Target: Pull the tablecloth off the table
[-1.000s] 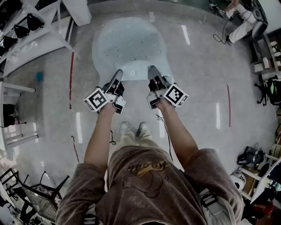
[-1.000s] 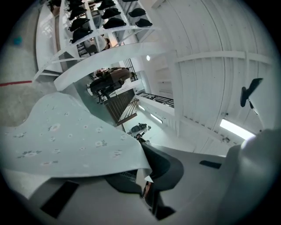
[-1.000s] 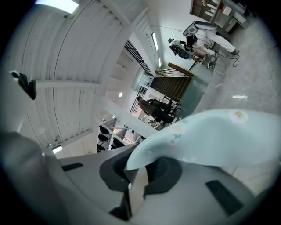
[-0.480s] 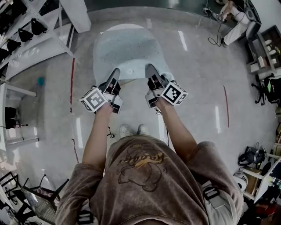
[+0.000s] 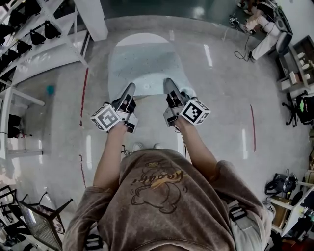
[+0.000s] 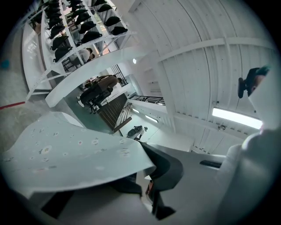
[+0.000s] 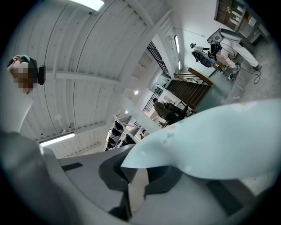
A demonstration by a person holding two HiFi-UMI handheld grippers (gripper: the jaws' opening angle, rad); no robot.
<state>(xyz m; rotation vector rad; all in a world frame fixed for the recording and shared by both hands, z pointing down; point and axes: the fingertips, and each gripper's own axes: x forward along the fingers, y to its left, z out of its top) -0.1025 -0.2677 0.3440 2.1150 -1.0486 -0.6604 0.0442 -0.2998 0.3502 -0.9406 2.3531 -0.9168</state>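
Note:
A pale blue tablecloth with small flower dots lies over a round white table, whose bare far rim shows beyond the cloth. My left gripper is shut on the cloth's near edge at the left. My right gripper is shut on the same edge at the right. In the left gripper view the tablecloth spreads away from the closed jaws of the left gripper as a raised sheet. In the right gripper view the tablecloth does the same from the right gripper. The table's legs are hidden.
A white pillar and shelving racks stand at the far left. Red tape lines mark the glossy floor. A chair is at the near left. A seated person and cluttered shelves are at the right.
Both grippers rose and drew back toward me with the cloth's edge. The cloth slid toward me, baring a white arc of tabletop at the far side.

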